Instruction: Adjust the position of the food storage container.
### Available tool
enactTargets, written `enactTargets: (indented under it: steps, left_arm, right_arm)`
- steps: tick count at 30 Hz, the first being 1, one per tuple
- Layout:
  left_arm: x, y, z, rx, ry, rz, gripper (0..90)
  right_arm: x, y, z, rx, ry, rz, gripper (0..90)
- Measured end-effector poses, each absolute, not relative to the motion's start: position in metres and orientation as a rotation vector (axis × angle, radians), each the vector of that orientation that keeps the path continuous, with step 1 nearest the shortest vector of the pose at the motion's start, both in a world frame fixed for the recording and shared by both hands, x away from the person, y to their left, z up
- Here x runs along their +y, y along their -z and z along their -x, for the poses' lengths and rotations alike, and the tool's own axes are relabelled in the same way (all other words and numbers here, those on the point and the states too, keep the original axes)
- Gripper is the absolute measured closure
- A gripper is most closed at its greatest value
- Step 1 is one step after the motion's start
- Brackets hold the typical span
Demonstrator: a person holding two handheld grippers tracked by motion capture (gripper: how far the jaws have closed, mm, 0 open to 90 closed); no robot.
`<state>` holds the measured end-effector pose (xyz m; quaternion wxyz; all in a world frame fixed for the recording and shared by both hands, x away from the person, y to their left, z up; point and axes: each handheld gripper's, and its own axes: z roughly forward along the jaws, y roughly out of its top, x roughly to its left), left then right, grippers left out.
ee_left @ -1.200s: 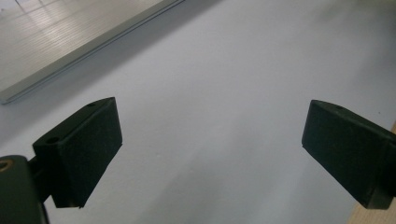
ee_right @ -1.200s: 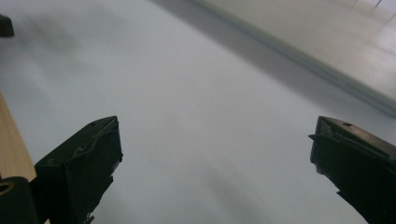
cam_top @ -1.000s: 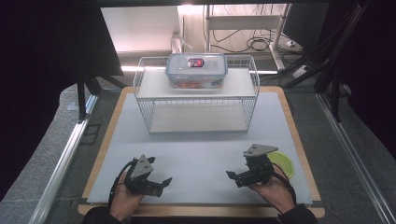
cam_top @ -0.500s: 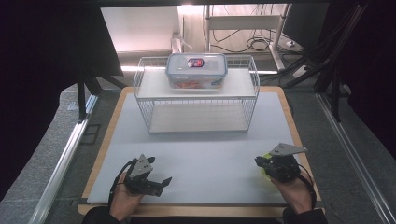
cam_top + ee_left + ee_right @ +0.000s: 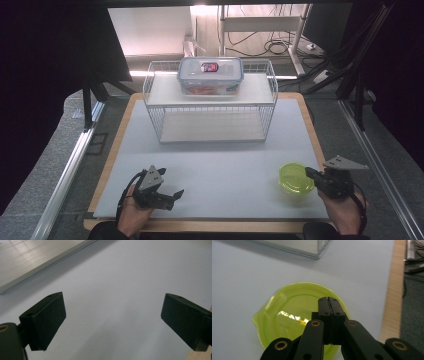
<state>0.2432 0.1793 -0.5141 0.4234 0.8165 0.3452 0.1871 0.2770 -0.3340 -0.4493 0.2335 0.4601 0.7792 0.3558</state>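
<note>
A translucent lime-green dish (image 5: 296, 178) (image 5: 294, 315) lies flat on the white mat near the front right. My right gripper (image 5: 308, 172) (image 5: 328, 300) hovers at the dish's right side, pointing left over its rim. Its jaws are shut flat against each other with nothing between them. At the front left my left gripper (image 5: 176, 194) (image 5: 112, 315) rests low over the bare mat. Its black pads (image 5: 47, 320) stand wide apart and empty.
A white wire rack (image 5: 210, 107) stands at the back middle of the mat (image 5: 215, 165). A clear lidded container (image 5: 210, 75) with red contents sits on its top shelf. The wooden table edge (image 5: 312, 130) runs just right of the dish.
My right hand has moved to the right across the green dish, which now shows to the left of it. Its jaws went from open to shut. The left gripper stayed still.
</note>
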Motion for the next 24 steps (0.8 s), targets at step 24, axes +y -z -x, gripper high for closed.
enactTargets:
  steps: [24]
  left_arm:
    - [0.177,0.516,-0.244,0.860,-0.465,-2.065,5.8]
  right_arm:
    - [-0.351,0.470,-0.278,2.147,-0.887,-1.410,90.0]
